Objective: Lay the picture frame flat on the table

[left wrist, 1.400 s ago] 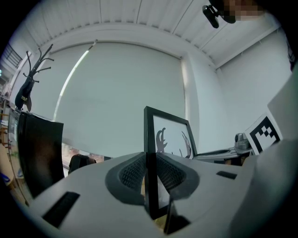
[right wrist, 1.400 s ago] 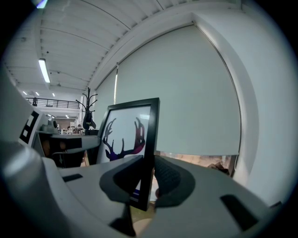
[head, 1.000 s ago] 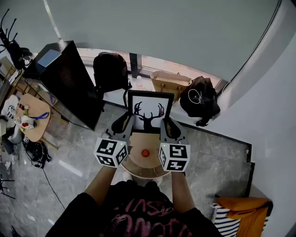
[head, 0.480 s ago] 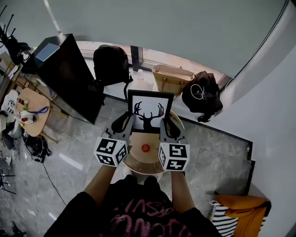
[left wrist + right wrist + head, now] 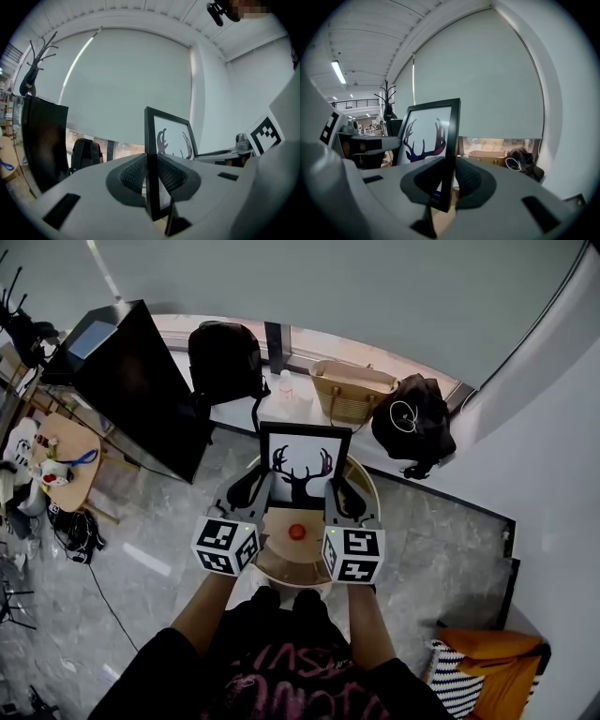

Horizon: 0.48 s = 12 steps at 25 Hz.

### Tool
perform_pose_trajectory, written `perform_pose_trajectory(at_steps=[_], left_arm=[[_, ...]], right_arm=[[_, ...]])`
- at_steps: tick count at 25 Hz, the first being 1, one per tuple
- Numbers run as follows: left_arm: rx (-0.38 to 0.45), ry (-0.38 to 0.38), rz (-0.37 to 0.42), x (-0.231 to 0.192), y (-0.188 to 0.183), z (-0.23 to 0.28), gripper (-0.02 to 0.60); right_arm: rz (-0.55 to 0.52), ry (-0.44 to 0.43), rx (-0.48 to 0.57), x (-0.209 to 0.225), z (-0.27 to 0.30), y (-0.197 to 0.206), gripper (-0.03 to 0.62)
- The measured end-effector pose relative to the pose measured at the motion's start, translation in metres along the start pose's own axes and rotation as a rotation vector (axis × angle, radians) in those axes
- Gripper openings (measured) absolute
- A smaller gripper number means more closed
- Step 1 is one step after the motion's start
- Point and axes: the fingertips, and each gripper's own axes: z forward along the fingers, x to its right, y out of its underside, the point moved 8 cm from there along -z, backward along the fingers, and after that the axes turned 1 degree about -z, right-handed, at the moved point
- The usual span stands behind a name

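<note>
A black picture frame (image 5: pixel 303 468) with a dark antler print on white is held upright above the small round wooden table (image 5: pixel 281 566). My left gripper (image 5: pixel 255 489) is shut on its left edge (image 5: pixel 151 183). My right gripper (image 5: pixel 336 491) is shut on its right edge (image 5: pixel 450 159). The frame's face is turned toward me. Its lower edge hangs over the far part of the tabletop; whether it touches the wood is hidden by the jaws.
A small red round object (image 5: pixel 296 531) lies on the tabletop between the grippers. Beyond the table, a black backpack (image 5: pixel 223 362), a woven basket (image 5: pixel 350 388) and a dark bag (image 5: pixel 414 427) sit on a ledge. A large black panel (image 5: pixel 141 390) stands to the left.
The head view has shifted slightly, so the surroundings slide in the picture. The frame stays upright, held on both edges, in about the same place.
</note>
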Motion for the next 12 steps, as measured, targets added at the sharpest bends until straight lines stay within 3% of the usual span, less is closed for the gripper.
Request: perform_pose_trajectory(at_steps=[12], left_arm=[[-0.06, -0.003, -0.038, -0.005, 0.031, 0.005, 0.072]], right_arm=[[0.017, -0.002, -0.064, 0.002, 0.008, 0.028, 0.081]])
